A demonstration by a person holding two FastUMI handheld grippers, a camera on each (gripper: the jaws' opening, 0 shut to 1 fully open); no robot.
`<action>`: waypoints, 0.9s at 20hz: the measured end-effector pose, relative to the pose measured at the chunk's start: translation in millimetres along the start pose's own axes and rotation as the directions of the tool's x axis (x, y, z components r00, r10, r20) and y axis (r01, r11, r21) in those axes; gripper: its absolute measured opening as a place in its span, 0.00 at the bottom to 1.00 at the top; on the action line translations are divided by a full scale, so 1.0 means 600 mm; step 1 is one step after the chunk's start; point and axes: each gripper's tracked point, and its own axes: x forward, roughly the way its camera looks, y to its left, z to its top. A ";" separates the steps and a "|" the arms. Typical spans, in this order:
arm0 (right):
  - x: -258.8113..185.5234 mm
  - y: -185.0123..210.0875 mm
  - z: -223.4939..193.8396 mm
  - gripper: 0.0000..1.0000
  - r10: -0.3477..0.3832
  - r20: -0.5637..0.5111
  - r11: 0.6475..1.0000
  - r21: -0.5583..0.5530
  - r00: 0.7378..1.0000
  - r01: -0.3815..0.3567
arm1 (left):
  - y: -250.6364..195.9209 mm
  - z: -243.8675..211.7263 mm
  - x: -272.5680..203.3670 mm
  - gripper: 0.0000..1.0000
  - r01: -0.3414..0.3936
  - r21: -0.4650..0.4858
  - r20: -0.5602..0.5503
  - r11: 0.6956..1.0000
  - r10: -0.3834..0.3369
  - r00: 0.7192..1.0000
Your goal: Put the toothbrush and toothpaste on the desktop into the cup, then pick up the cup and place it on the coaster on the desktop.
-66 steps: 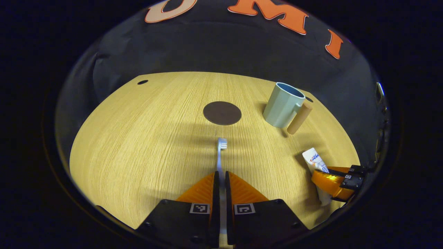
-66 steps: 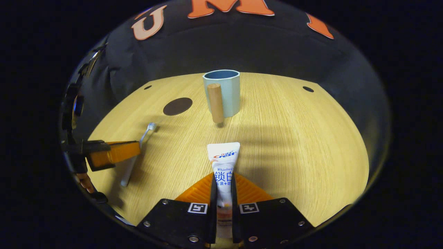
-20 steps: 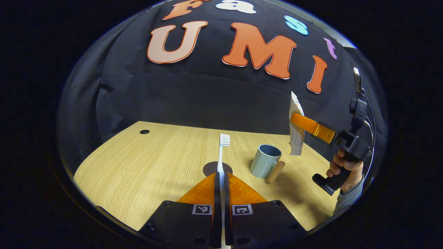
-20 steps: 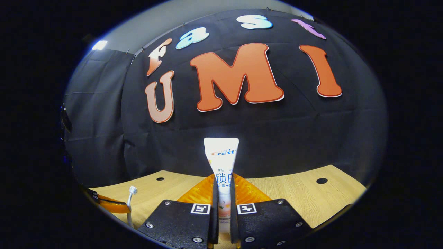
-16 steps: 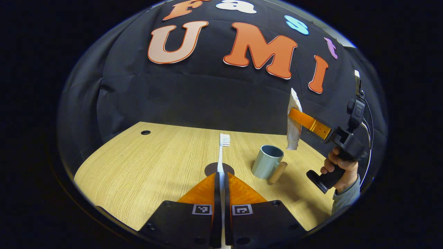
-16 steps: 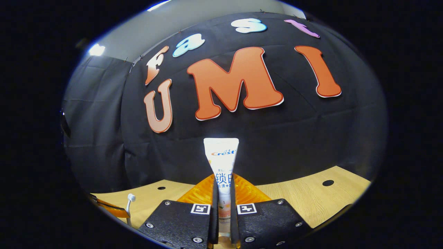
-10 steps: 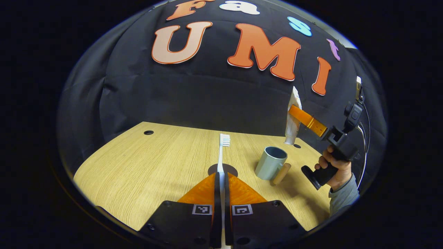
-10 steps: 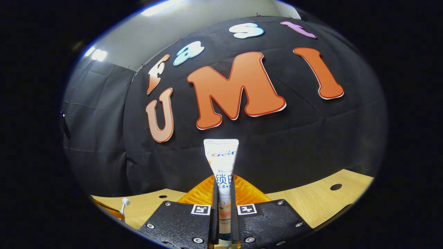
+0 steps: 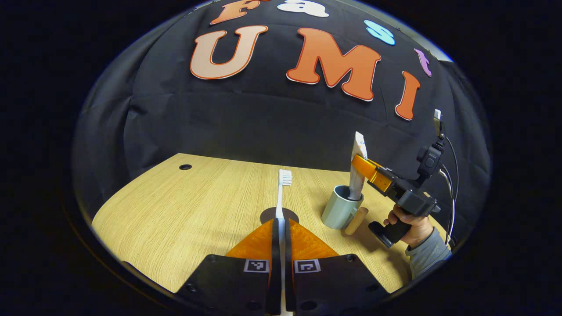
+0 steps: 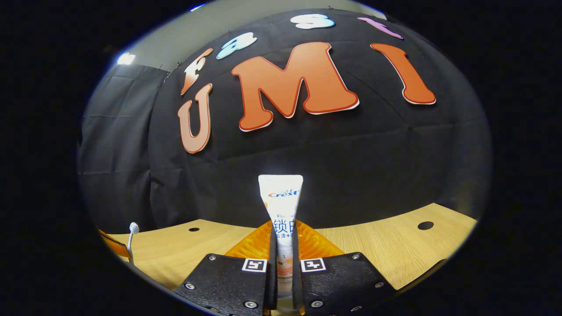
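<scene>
Since approx half a sec earlier the right hand-held gripper (image 9: 361, 169) had dropped, and the toothpaste tube (image 9: 355, 169) it carried went from hanging above the cup (image 9: 340, 213) to having its lower end inside the cup's mouth. So the toothpaste step looked nearly done, w/ release yet to come; the fingers were clamped on the tube in both views. Whether the tube's end touched the cup's bottom could not be told.

In the right gripper view the right hand-held gripper (image 10: 283, 259) pinched the tube (image 10: 281, 199) at mid-body, crimped flat end up, white w/ blue print. The cup was pale blue-green w/ a wooden peg handle (image 9: 354, 220), upright on the bench (image 9: 175, 210) toward its far right corner. A hand (image 9: 406, 224) in a grey sleeve held the gripper's grip.

The left hand-held gripper (image 9: 280, 245) was closed on the toothbrush (image 9: 281, 197), a slim white handle, bristle head up and away, held off the bench; in the right gripper view its head (image 10: 133, 229) showed at the left. The dark round coaster (image 9: 270, 216) lay flat just left of the cup, partly behind the brush. Toothbrush next, then cup to coaster, by my read.
</scene>
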 end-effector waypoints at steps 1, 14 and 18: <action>-0.003 0.000 -0.005 0.14 -0.002 -0.008 1.000 -0.003 1.000 0.002 | -0.005 0.003 0.001 0.07 0.006 0.002 0.007 1.000 -0.006 1.000; -0.044 -0.046 -0.082 0.18 -0.087 -0.168 0.996 0.011 0.982 0.090 | -0.115 0.105 0.064 0.07 0.125 0.097 0.243 0.987 -0.145 0.959; -0.066 -0.062 -0.091 0.23 -0.097 -0.206 0.995 0.015 0.974 0.102 | -0.150 0.142 0.079 0.07 0.148 0.108 0.325 0.983 -0.176 0.929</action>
